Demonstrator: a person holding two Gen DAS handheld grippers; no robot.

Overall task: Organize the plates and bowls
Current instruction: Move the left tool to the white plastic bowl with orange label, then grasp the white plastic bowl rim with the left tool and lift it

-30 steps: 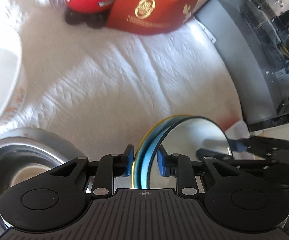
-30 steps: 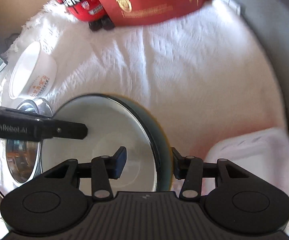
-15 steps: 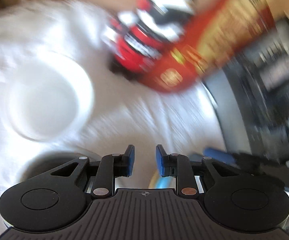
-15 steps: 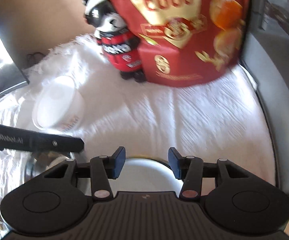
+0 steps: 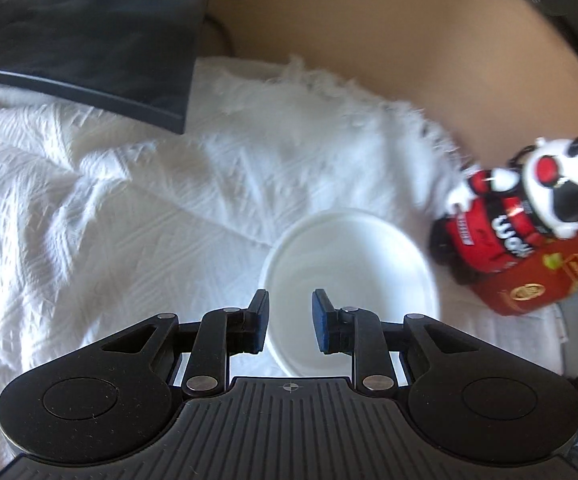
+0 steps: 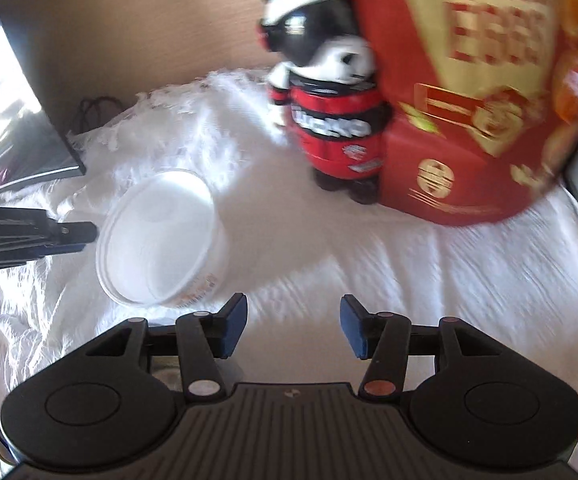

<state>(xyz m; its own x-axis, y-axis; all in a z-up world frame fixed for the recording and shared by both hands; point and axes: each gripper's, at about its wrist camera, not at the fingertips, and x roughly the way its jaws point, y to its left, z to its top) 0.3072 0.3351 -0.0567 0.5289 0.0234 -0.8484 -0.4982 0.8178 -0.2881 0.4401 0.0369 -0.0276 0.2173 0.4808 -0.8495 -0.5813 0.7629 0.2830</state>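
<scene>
The left gripper [image 5: 289,318] has its jaws a little apart and holds nothing. The right gripper [image 6: 293,326] has just been opening its jaws, and nothing is between them either. The white bowl [image 5: 351,288] sits upright on the white cloth [image 5: 109,232], just under the left jaws, near the toy bear [image 6: 325,92]. To pick it up well, the left jaws should go down over the rim, one side in, one side out, then close gently.

Blurred gold "EGGS" on the red box [image 6: 477,92], partly legible white lettering across the bear figure's [image 6: 329,120] red shirt, nothing else readable.
</scene>
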